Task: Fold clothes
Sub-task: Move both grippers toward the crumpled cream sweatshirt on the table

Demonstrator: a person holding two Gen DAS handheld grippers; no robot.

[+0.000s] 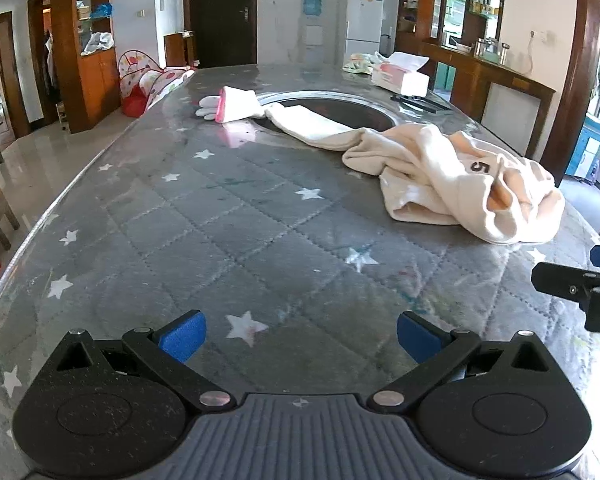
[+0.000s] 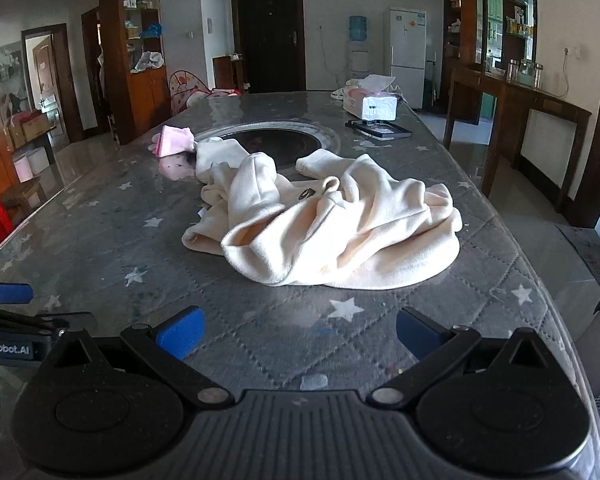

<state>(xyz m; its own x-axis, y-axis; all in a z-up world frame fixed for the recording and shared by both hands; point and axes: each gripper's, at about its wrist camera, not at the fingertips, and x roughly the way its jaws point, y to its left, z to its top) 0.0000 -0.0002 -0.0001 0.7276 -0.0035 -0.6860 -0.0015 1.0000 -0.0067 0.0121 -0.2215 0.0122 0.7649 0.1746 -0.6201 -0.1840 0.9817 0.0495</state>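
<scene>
While lying crumpled on the grey star-printed quilted table cover (image 2: 260, 344), cream fleece garment with a dark "5" print (image 2: 332, 232) sits dead ahead of the right gripper (image 2: 300, 330), off to the forward right of the left gripper (image 1: 302, 336). Long axis running from near-right bulk to a sleeve trailing far-left toward the pink-cuffed white glove (image 1: 232, 106). Both sets of blue-padded jaws spread wide, holding nothing. Right side nearer, clearly. Rumpled, not folded.

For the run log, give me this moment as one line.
stage: before first grasp | left gripper: open, empty | right gripper: open, empty | cream garment: crumpled on table
</scene>
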